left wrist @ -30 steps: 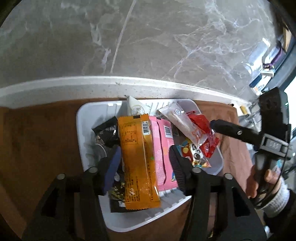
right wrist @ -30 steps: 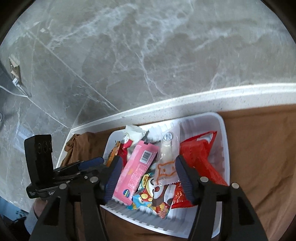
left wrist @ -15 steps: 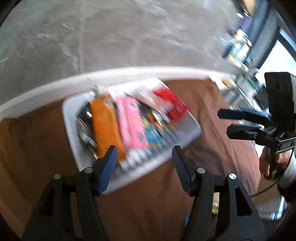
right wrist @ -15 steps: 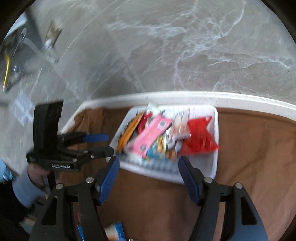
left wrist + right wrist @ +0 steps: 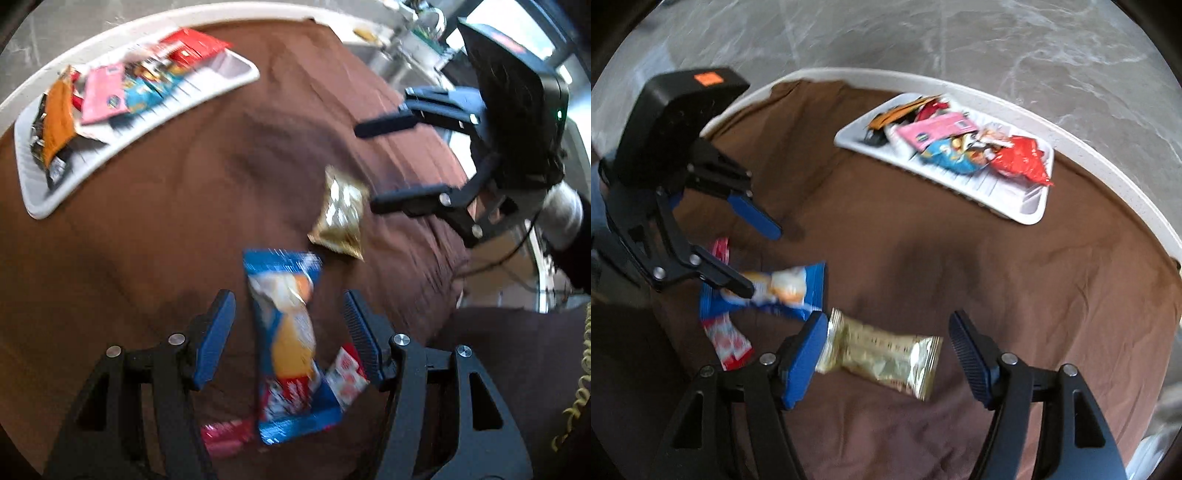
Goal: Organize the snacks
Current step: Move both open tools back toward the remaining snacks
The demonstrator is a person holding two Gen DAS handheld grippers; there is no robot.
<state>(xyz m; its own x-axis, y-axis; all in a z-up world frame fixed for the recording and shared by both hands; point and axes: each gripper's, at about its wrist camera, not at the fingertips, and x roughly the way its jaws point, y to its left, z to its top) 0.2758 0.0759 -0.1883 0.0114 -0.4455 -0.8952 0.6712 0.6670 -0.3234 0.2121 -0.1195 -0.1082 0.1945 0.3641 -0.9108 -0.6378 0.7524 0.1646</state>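
Note:
A white tray [image 5: 218, 83] [image 5: 1015, 199] holding several snack packets lies at the cloth's far edge. Nearer me, loose packets lie on the brown cloth. My left gripper [image 5: 288, 325] [image 5: 762, 262] hovers open over a blue packet [image 5: 288, 332] [image 5: 790, 291], which lies between its fingers untouched. A red-and-white packet [image 5: 347, 376] [image 5: 727, 339] and a pink one [image 5: 225, 437] lie beside it. My right gripper [image 5: 888, 350] [image 5: 369, 168] stands open over a gold packet [image 5: 882, 354] [image 5: 340, 218], and its pads do not press it.
A brown cloth [image 5: 960, 266] covers the table, which has a white rim [image 5: 1108, 166] along its far side. Grey marble floor [image 5: 960, 44] lies beyond. A person's sleeved hand [image 5: 561, 214] holds the right gripper. Cluttered shelves show at the upper right of the left wrist view.
Both grippers have drawn back from over the tray and swung out over the loose packets on the near cloth. The tray now sits far off. The views have rolled.

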